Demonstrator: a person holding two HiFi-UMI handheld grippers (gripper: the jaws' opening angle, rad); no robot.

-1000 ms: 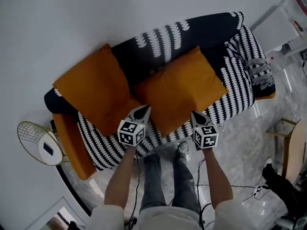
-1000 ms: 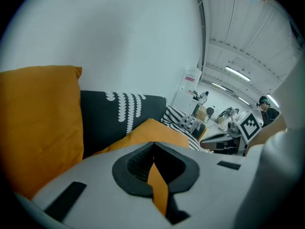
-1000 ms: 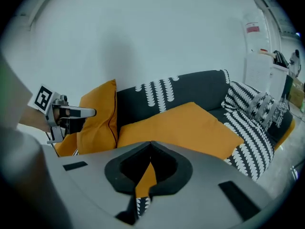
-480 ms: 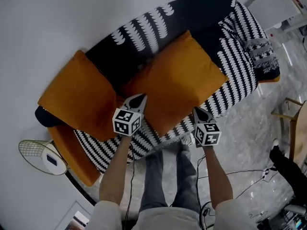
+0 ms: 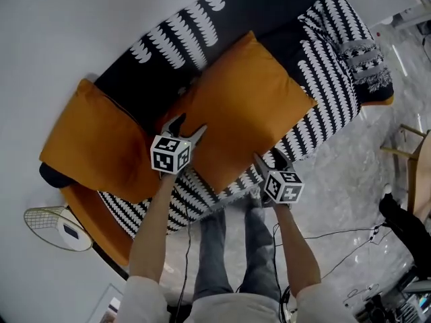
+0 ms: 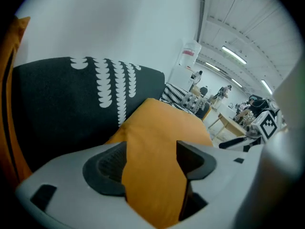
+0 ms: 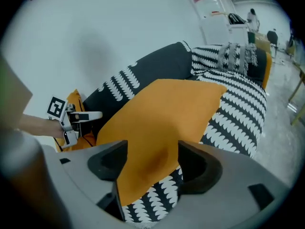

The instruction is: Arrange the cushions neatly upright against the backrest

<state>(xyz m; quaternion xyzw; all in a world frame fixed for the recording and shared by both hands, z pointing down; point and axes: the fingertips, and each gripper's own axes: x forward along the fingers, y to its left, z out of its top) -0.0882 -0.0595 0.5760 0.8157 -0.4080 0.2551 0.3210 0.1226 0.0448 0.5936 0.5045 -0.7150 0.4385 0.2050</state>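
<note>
Bright, even light from ceiling strip lamps right of the sofa casts soft shadows; fisheye bending and dark corners frame both gripper views.

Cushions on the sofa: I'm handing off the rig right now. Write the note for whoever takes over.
Left gripper: jaws opening, middle cushion's near-left corner between them.
Right gripper: jaws opening, its near-right corner between them.
Middle cushion leans on the backrest; second cushion leans at the sofa's left end.
Done: middle cushion set back.
Left: draw both grippers clear, then straighten the second cushion if tilted.
</note>
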